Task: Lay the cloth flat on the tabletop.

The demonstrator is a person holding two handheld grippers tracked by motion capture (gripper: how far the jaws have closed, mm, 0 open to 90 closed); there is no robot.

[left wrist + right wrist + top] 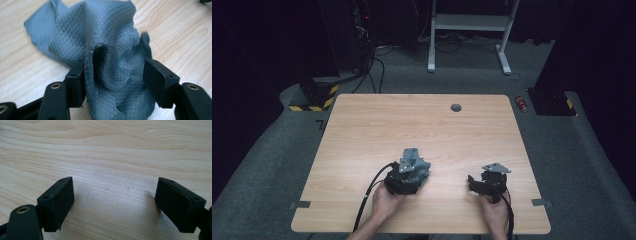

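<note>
The left hand-held gripper (113, 85) is standing released over a crumpled grey-blue quilted cloth (100, 47) that is lying on the light wooden counter (180, 35). In the left gripper view its two black jaws are standing wide apart with a bunched fold of the cloth rising between them; the left-side jaw is touching the fabric along its inner face, while the right-side jaw is standing just clear of the scalloped hem. The pads are not pressing the fold, so the cloth is sitting loose.

In the high view the cloth (416, 165) is lying in a heap on the near half of the counter (412, 125), a little left of its middle, and the left hand-held gripper (407, 181) is sitting at its near edge, held by the person's left hand (387, 200) with a black cable trailing off toward the counter's near edge.

The right hand-held gripper (484, 182) is resting well apart from the cloth, toward the near right of the counter, in the person's right hand (495, 210). In the right gripper view the right hand-held gripper (115, 202) is also standing released, its jaws wide apart over bare wood grain.
</note>
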